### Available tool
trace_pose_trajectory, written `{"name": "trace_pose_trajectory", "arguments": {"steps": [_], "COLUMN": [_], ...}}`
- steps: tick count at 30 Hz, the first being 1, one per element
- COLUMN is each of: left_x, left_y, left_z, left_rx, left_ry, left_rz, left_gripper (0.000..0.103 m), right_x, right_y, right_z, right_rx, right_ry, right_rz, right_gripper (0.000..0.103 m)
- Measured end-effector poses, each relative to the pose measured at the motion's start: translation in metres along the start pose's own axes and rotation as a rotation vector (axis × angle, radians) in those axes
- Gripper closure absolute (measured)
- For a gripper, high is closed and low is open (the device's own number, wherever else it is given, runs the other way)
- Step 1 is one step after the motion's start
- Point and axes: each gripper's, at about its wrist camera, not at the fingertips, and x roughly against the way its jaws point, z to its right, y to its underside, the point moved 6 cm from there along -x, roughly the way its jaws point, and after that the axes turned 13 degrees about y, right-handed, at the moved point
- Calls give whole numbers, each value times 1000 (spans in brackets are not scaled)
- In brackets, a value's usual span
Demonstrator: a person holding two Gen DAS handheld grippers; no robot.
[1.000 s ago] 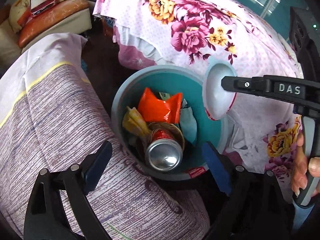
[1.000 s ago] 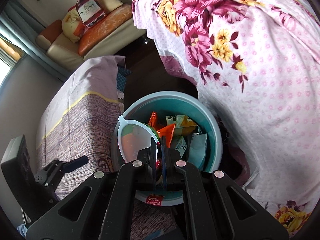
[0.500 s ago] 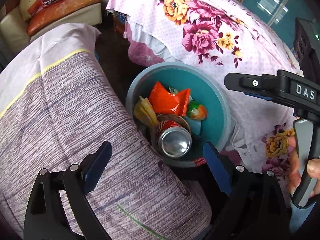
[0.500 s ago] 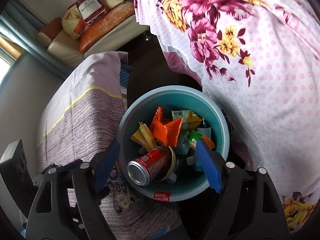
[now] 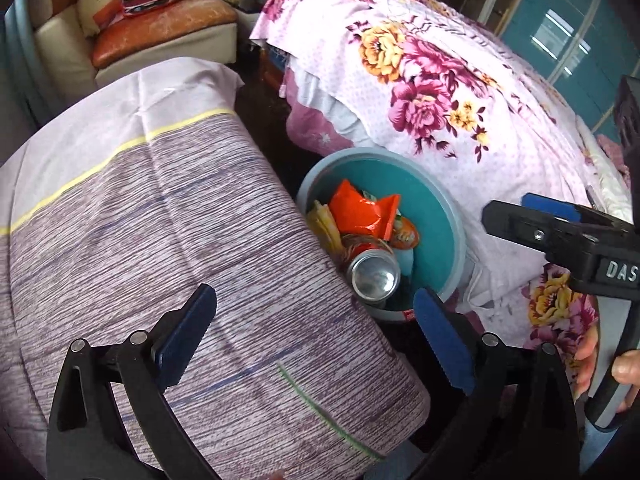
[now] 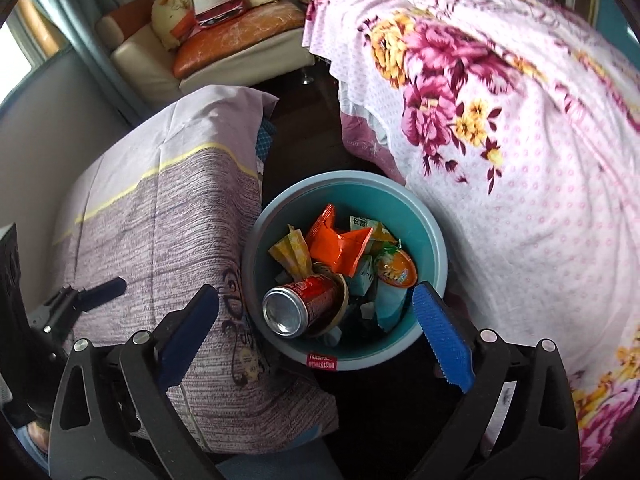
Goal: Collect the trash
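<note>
The trash bin (image 6: 430, 240), holding a red can (image 6: 304, 304) and orange wrapper (image 6: 340, 248), is seen at 12 o'clock from the right hand-held gripper (image 6: 316, 336), spread empty. The left hand-held gripper (image 5: 316, 336) is likewise spread, over a striped cover (image 5: 160, 240).

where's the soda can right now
The soda can lies on its side in the teal bin, at its near-left in the right wrist view, silver end toward the camera, just below the orange wrapper.
</note>
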Motion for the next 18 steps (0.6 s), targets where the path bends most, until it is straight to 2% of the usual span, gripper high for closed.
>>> {"name": "trace_pose_trajectory", "arguments": {"steps": [9,18], "left_x": [22,41], "left_y": [15,24], "left_z": [-19,-29], "left_rx": [37,66], "left_ry": [-37,-52], "left_rz": [33,68], "left_gripper": [4,4], "right_x": [22,34], "right_y": [9,15], "right_z": [-17,-27], "right_rx": [53,71], "right_ry": [45,38], "right_rz": [30,38], "right_gripper": [7,7]}}
